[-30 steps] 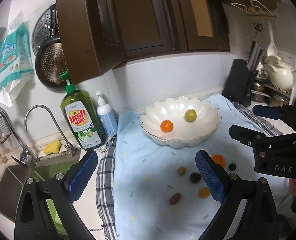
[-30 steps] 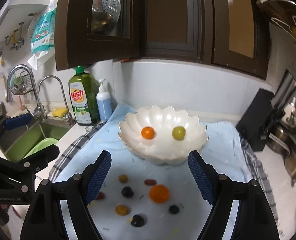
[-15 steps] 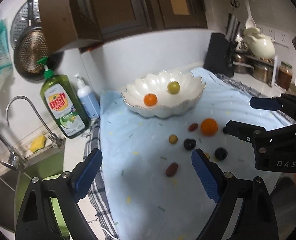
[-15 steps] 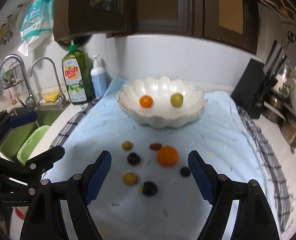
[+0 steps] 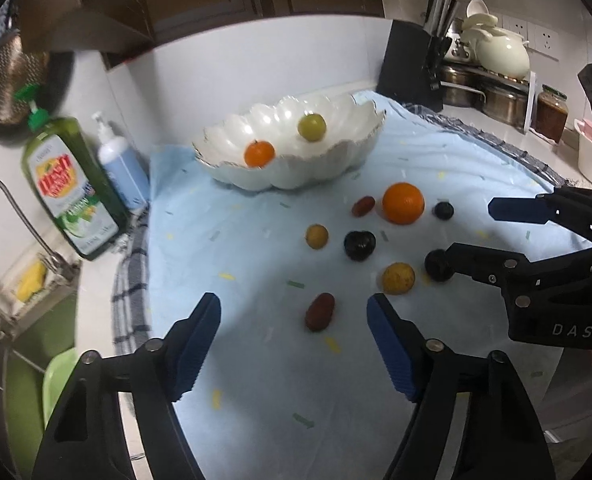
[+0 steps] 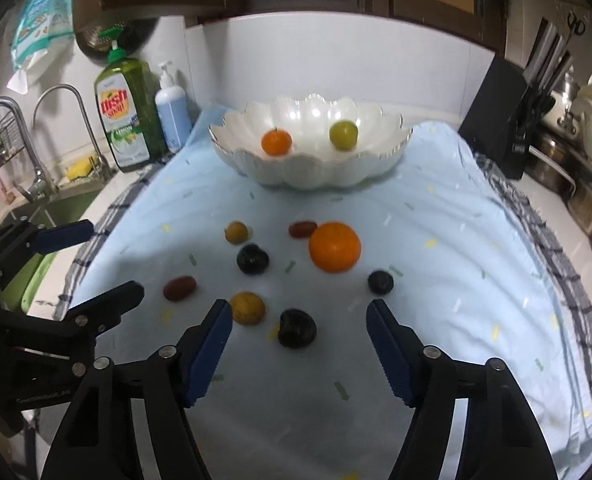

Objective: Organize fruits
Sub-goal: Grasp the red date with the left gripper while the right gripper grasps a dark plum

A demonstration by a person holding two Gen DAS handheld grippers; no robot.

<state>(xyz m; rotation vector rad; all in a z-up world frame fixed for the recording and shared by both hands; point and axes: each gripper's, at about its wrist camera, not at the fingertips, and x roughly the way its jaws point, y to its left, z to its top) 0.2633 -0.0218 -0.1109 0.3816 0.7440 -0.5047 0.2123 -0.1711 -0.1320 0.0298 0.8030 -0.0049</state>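
Note:
A white scalloped bowl (image 5: 335, 168) (image 6: 307, 172) stands at the back of a light blue cloth and holds a small orange (image 6: 276, 141) and a green-yellow fruit (image 6: 343, 134). Several loose fruits lie in front of it, among them a big orange (image 5: 403, 203) (image 6: 334, 246). My left gripper (image 5: 292, 302) hovers low with its jaws closing; a red date (image 5: 319, 312) lies between its tips, untouched. My right gripper (image 6: 299, 305) is closing too, with a dark plum (image 6: 297, 328) between its pads and clear of them. A yellow fruit (image 6: 248, 307) sits just left of that plum.
A green dish soap bottle (image 5: 72, 188) and a pump bottle (image 5: 120, 168) stand left of the cloth, beside the sink and tap (image 6: 24, 148). A knife block (image 5: 407, 68) and pots (image 5: 495, 92) line the right side. Dark cabinets hang overhead.
Both grippers have sunk toward the cloth and tilted downward, so the fruits look nearer. The jaws of both have narrowed.

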